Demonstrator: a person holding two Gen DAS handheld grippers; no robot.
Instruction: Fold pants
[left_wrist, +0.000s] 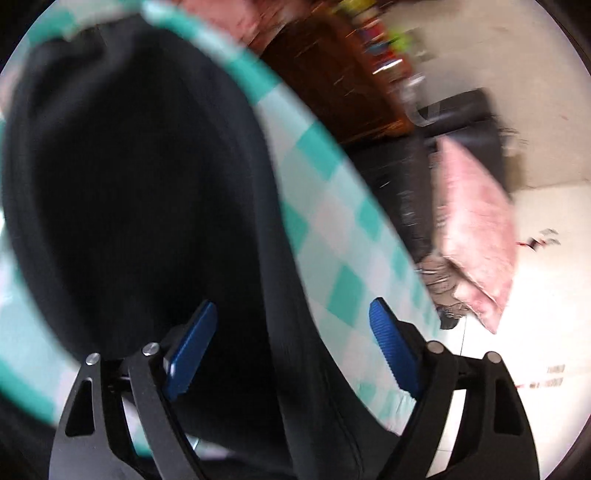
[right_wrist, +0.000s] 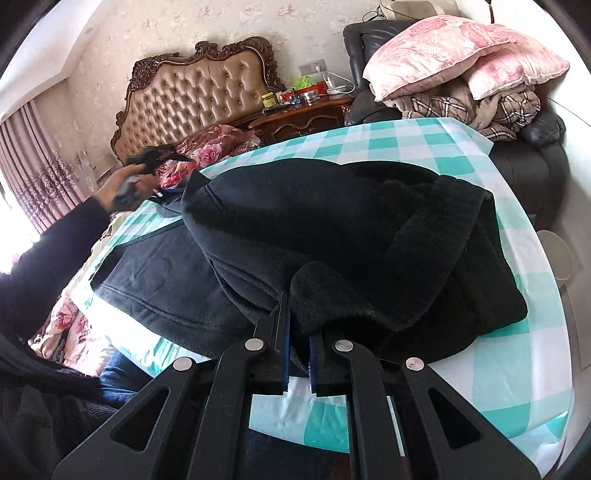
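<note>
Through the left wrist camera, everything is smearing with motion blur. My left gripper (left_wrist: 291, 347) is hanging over the black pants (left_wrist: 129, 184), which are lying on the round table with the teal-checked cloth (left_wrist: 332, 236). Its blue pads (left_wrist: 391, 343) are standing apart, neither pressing on cloth, so this claw is carrying nothing; a band of dark fabric is running up between the fingers, which I judge is the spot I am lining up for the next pinch. Beyond the table edge a pink pillow (left_wrist: 476, 240) is leaning against a dark seat.

Through the right wrist camera the picture is sharp. My right gripper (right_wrist: 298, 328) is clamping narrow on a thick fold of the pants (right_wrist: 332, 236), the fleecy edge bunching up out of the closed fingers. I judge I am holding this edge up so the upper layer keeps its shape over the flatter layer spread beneath it on the checked cloth (right_wrist: 498, 369). At the far left the person's hand (right_wrist: 129, 184) is gripping the other tool at the garment's far end, well apart from my right claw. Behind the table a tufted headboard (right_wrist: 195, 92) and stacked pillows (right_wrist: 461, 51) are crowding the room, so the folding has to stay on the tabletop.
</note>
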